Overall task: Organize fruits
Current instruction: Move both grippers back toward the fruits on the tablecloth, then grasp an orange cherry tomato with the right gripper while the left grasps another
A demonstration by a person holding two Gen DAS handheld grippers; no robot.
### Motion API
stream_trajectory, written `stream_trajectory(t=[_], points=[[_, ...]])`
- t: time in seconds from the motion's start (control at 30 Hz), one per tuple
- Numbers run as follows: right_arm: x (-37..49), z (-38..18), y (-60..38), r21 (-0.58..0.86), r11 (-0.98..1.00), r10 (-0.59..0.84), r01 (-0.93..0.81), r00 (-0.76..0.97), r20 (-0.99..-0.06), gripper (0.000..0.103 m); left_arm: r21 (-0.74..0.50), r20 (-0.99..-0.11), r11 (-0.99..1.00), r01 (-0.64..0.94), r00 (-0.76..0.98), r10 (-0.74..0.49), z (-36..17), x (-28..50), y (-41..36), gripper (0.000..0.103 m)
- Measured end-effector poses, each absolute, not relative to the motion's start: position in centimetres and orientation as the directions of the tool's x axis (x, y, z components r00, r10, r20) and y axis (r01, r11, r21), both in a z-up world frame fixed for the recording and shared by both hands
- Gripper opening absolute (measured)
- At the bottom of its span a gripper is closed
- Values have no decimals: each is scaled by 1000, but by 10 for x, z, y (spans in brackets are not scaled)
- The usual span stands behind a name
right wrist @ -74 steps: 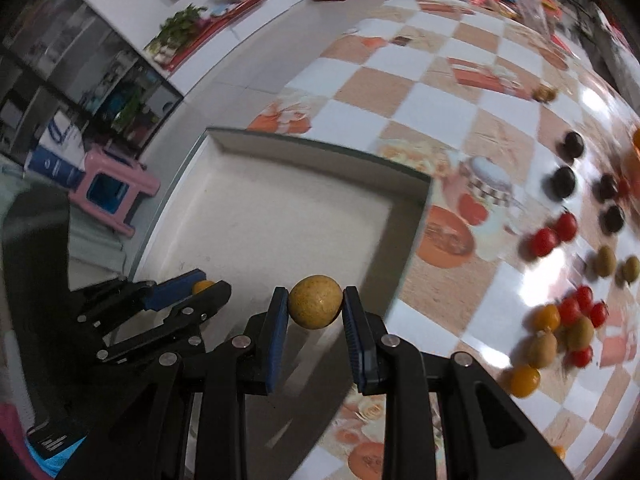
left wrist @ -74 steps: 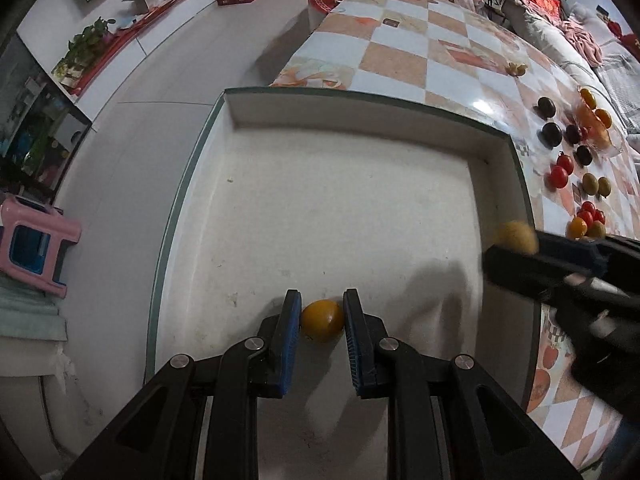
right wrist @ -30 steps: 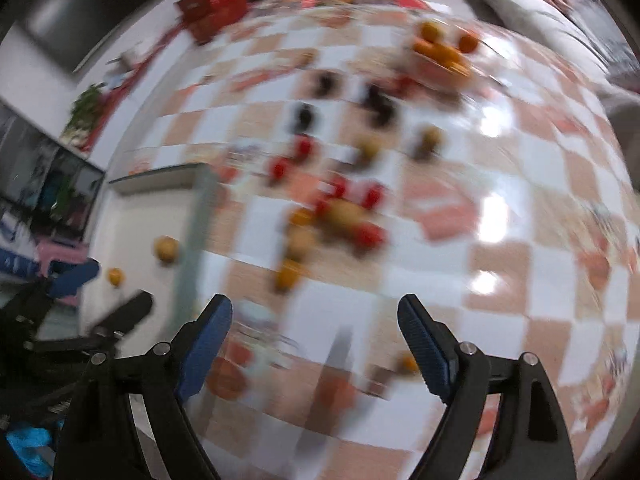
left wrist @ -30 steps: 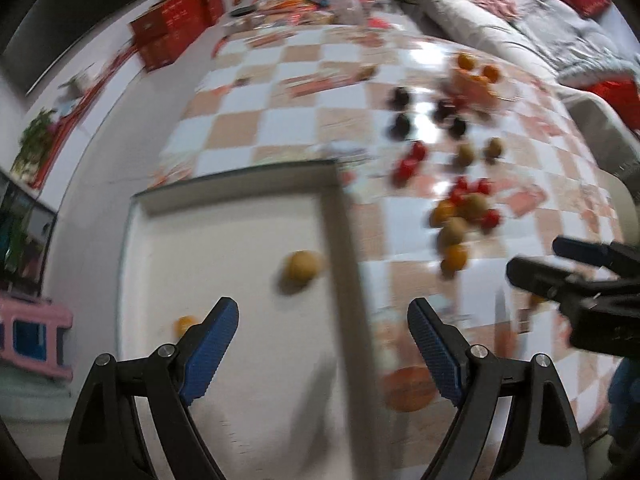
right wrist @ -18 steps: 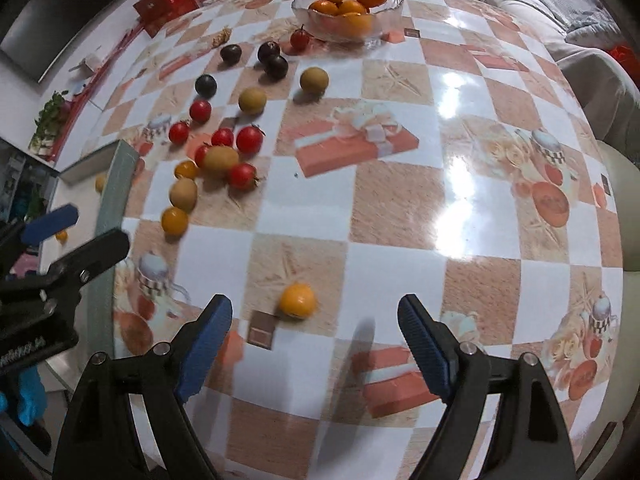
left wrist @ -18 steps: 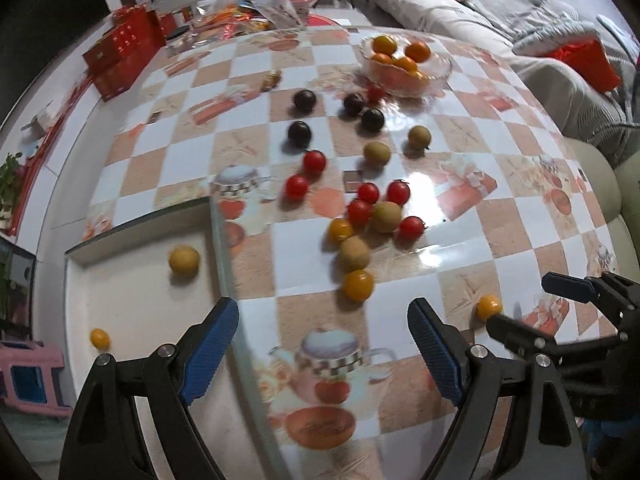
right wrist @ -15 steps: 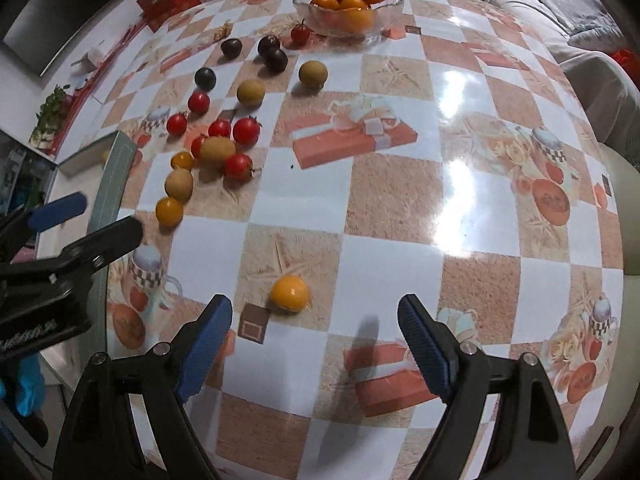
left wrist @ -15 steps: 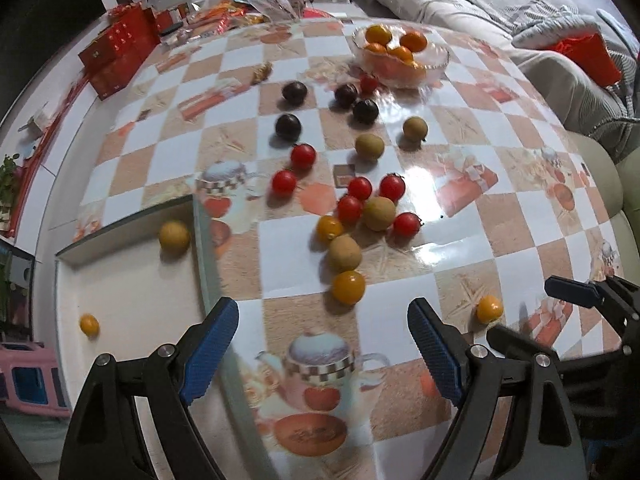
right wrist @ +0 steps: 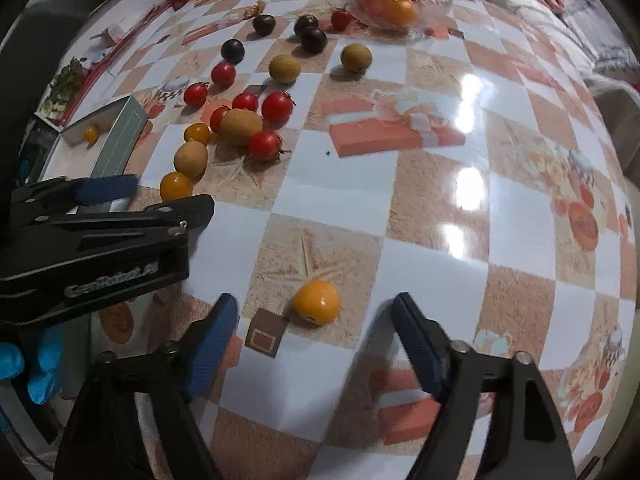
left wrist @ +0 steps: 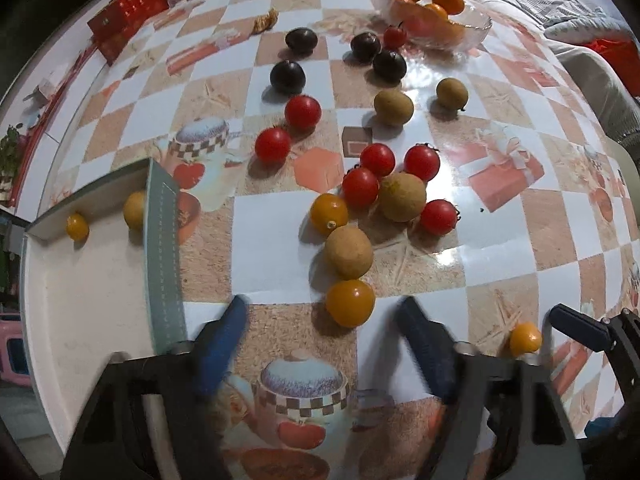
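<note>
My left gripper [left wrist: 324, 336] is open and empty, its blue pads on either side of an orange tomato [left wrist: 350, 302] on the checkered table. My right gripper [right wrist: 316, 332] is open and empty around a second orange tomato [right wrist: 316, 302]; that tomato also shows in the left wrist view [left wrist: 525, 338]. A white tray [left wrist: 92, 292] at the left holds a small orange fruit [left wrist: 77, 227] and a tan round fruit [left wrist: 134, 211]. A cluster of red tomatoes [left wrist: 360, 187] and tan fruits [left wrist: 349, 252] lies beyond the left gripper.
Dark plums [left wrist: 287, 77] and a glass bowl [left wrist: 436, 16] of oranges sit at the far side. A small brown square tile [right wrist: 266, 334] lies beside the right gripper's tomato. The tray's green wall [left wrist: 162, 248] stands just left of the left gripper.
Both grippers let go of their fruits in the tray, opened, and swung right over the table. In the last half second both moved forward and down, each around an orange tomato.
</note>
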State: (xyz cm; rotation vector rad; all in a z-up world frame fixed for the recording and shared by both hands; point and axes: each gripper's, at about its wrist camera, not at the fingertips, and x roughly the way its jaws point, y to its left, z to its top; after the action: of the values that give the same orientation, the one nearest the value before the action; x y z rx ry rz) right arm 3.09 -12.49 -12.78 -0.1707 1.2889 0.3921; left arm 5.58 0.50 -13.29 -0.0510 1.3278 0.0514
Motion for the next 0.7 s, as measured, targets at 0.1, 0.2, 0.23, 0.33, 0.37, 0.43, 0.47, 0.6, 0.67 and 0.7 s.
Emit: stream_trajectory(t=[0.1, 0.2, 0.23, 0.33, 0.37, 0.43, 0.47, 0.6, 0.67, 0.7], points=[[31, -126, -116, 67, 912, 176, -405, 237, -955, 54, -12, -969, 997, -74, 245, 7, -132, 57, 4, 62], [31, -125, -110, 39, 903, 159, -427, 247, -956, 27, -12, -969, 997, -70, 249, 6, -130, 58, 0, 44], [32, -125, -112, 49, 905, 165, -423, 243, -956, 23, -15, -968, 998, -68, 251, 3, -129, 58, 0, 39], [35, -124, -122, 108, 919, 202, -379, 220, -954, 23, -32, -968, 998, -59, 249, -17, -127, 58, 0, 25], [36, -124, -125, 130, 922, 218, -365, 212, -953, 23, -40, -968, 997, -60, 249, -24, -126, 57, 1, 25], [37, -122, -134, 179, 926, 253, -331, 197, -947, 23, -68, -969, 995, -70, 243, -49, -124, 55, 4, 25], [39, -121, -137, 191, 928, 261, -320, 194, -946, 23, -77, -969, 994, -75, 242, -57, -122, 54, 6, 25], [42, -116, -147, 229, 932, 287, -281, 188, -939, 23, -102, -962, 991, -83, 262, -77, -108, 48, 13, 25], [43, -112, -149, 243, 933, 297, -266, 190, -936, 23, -110, -957, 991, -79, 276, -84, -99, 45, 16, 25], [44, -110, -150, 249, 933, 303, -260, 191, -934, 23, -110, -955, 991, -75, 284, -85, -93, 43, 17, 25]])
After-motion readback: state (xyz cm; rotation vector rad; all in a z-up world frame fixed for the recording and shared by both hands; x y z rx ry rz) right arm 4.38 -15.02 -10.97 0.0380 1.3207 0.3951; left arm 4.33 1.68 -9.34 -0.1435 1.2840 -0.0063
